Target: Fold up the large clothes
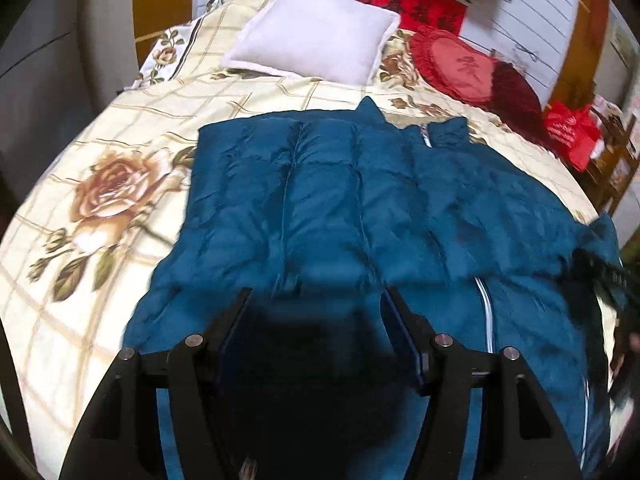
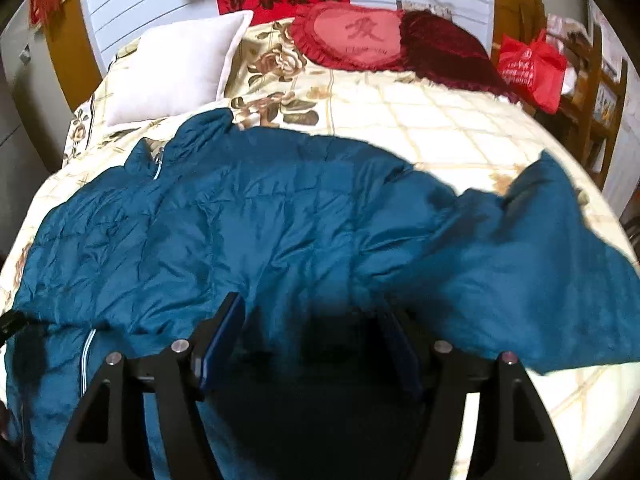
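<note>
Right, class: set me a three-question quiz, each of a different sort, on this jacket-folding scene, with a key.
1. True or false: the blue jacket lies on a bed with a rose-print cover.
2. Multiple choice: beside the white pillow at the head of the bed lies A) a red heart-shaped cushion, B) a green towel, C) a stack of books.
3. Fill in: in their own wrist views, the left gripper and the right gripper both have their jaws ____ over the jacket.

Key: 1 true; 2 A; 3 open.
</note>
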Demonstrator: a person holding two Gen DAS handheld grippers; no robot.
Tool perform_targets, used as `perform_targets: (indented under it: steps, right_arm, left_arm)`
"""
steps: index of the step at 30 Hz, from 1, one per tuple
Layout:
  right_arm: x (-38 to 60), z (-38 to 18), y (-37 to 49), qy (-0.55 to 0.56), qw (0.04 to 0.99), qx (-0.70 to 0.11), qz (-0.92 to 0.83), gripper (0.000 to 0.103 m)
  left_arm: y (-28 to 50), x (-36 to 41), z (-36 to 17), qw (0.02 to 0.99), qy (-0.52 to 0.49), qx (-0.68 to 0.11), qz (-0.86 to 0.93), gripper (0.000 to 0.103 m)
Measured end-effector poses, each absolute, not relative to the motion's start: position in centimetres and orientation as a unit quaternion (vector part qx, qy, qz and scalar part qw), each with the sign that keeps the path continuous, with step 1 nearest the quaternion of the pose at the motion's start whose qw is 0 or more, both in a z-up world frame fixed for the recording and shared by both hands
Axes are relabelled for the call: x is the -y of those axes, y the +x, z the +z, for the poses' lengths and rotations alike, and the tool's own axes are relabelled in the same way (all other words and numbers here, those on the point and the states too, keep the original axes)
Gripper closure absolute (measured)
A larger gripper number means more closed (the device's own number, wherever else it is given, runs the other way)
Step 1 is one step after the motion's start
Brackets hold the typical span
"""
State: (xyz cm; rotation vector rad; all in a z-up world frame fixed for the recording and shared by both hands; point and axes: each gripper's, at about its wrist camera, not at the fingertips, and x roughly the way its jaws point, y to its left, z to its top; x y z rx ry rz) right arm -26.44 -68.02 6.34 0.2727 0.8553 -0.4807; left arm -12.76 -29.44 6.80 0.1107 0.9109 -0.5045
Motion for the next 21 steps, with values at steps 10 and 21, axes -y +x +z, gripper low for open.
perform_targets:
  steps: [10,21]
  right_arm:
    - [70.2,10.5,-32.2,0.110,0.865,-0.396,-0.288,0.028]
    - [81.6,11.6,-39.6,0.131,0.807,-0.398,-0.417,0.025]
  left_arm:
    - [-16.7,26.7,6.8,0.862,0.034,-0.434,-0.261,0.057]
    - [-17.1,27.5,5.9,0.860,0.047,-0.429,-0.271,0.057]
